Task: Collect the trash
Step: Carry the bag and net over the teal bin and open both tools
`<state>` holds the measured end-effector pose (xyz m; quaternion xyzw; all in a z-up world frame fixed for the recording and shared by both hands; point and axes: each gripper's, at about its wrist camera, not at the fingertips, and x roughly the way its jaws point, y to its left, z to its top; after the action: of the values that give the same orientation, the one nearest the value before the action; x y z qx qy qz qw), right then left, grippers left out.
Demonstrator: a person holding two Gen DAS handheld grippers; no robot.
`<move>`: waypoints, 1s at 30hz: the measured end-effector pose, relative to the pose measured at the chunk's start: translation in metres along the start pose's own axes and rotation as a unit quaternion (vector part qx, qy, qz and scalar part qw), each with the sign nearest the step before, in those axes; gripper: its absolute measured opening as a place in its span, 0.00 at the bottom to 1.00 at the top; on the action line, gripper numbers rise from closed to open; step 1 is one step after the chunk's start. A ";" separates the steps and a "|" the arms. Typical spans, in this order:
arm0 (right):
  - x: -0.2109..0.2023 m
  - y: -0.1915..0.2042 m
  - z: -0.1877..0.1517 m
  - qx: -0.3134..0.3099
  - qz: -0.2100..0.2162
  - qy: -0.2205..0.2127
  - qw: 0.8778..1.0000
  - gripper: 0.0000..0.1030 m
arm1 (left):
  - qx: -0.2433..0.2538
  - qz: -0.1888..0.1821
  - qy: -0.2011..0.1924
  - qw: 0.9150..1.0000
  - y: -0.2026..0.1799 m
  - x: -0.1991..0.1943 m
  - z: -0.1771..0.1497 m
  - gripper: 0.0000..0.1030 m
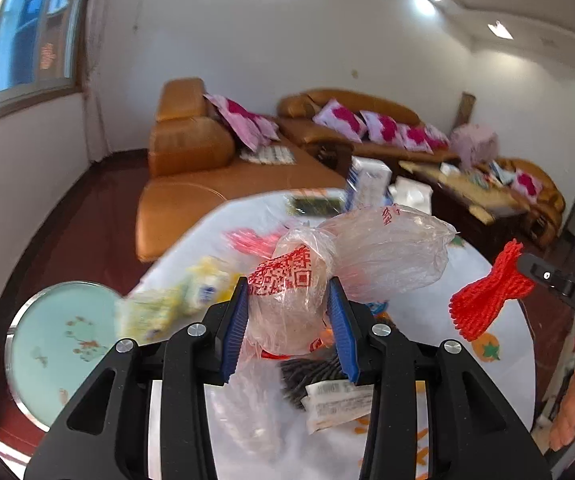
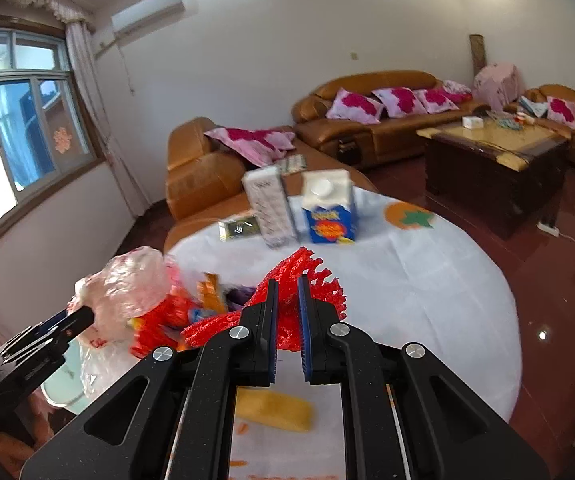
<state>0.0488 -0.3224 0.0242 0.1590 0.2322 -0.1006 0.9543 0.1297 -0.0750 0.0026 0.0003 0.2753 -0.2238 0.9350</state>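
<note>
Gripping a clear plastic bag (image 1: 287, 300) between its blue pads, the left tool (image 1: 287, 308) stands half closed, while the right tool (image 2: 287, 308) is pinched narrow on a red foam net (image 2: 307, 280) — both are above the surface (image 2: 427, 300). Blur hides the other wrappers near the bag, and beyond the white round surface are two cartons (image 2: 327, 208) and orange sofas (image 2: 375, 120).

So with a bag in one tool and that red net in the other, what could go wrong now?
The left tool pinches only the thin neck of the clear plastic bag, which could slip or tear. The red foam net in the right tool hangs loose and might snag the wrappers below. The cartons beyond could tip if bumped.
</note>
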 end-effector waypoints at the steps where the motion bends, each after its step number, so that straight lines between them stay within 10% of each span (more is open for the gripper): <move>1: -0.001 0.007 0.001 -0.004 0.006 -0.002 1.000 0.10 | -0.004 0.008 -0.007 1.000 0.006 -0.007 0.000 0.38; 18: 0.029 0.169 -0.022 -0.081 0.143 0.029 0.986 0.10 | -0.092 0.152 -0.044 0.983 0.138 -0.087 -0.022 0.38; 30: 0.061 0.236 -0.047 -0.130 0.168 0.057 0.975 0.10 | -0.120 0.207 -0.020 0.971 0.176 -0.073 -0.035 0.39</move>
<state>0.1449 -0.0942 0.0164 0.0757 0.2669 0.1018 0.9553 0.1305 0.1180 -0.0113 -0.0593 0.2751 0.0089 0.9596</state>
